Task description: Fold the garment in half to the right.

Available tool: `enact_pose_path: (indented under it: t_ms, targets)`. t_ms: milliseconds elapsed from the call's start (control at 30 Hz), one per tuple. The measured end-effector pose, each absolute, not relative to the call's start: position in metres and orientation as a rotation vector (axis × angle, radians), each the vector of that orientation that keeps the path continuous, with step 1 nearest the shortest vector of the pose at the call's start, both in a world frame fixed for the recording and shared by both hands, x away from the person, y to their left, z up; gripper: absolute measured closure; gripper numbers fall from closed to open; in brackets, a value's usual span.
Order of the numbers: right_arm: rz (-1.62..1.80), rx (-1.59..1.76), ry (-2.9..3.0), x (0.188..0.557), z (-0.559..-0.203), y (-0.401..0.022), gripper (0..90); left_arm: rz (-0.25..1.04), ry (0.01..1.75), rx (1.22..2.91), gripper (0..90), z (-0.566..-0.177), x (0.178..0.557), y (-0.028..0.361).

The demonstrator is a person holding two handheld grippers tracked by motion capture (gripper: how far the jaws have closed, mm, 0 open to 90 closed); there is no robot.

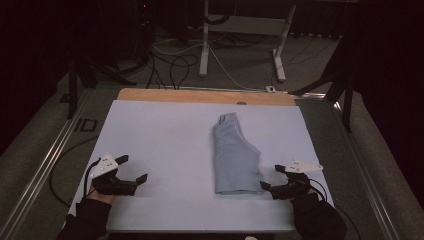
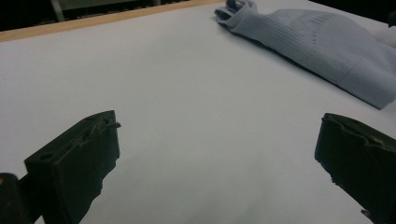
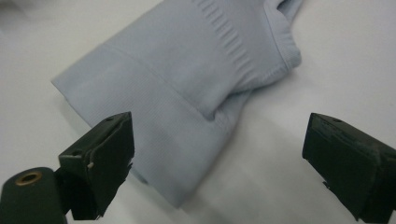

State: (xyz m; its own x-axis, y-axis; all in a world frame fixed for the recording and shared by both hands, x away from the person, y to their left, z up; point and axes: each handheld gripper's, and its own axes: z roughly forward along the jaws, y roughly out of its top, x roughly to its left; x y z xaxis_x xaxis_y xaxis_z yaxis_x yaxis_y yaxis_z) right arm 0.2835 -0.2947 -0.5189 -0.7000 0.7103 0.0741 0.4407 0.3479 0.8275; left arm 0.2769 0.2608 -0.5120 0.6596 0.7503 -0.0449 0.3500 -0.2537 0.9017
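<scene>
Garment (image 1: 234,155): pale blue knit, folded into a long narrow shape, lying flat on the table (image 1: 160,135) right of centre; long axis running near to far; ribbed hem at the near end, collar opening at the far end; one edge bulging out on the right side about midway; in the left gripper view (image 2: 327,51) seen far right across bare surface; in the right gripper view (image 3: 187,93) seen close ahead, hem nearest.

Table surface: covered by a white sheet; strip of bare wood along the far edge (image 1: 205,96).

Left gripper (image 1: 134,169): near left of the table, well apart from the garment; held in a dark-sleeved hand (image 1: 102,192); fingers (image 2: 79,163) spread wide, holding nothing; white surface between them.

Right gripper (image 1: 272,177): near right, just beside the garment's near right corner; held in a dark-sleeved hand (image 1: 310,197); fingers (image 3: 105,158) spread wide, holding nothing; one finger over the hem edge, the other (image 3: 345,158) over bare sheet; contact with the cloth cannot be told.

Floor beyond the table: cables (image 1: 172,62) and a white frame's legs (image 1: 204,45).
</scene>
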Motion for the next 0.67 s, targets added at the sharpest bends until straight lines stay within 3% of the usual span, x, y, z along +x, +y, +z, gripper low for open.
enact_pose_path:
  t_ms: [667]
  targets:
    - [1.225,1.012,2.303,0.2796,-0.5259,-0.2931,9.3,0.512,0.883,1.861,1.0,-0.5146,0.2765,0.2594]
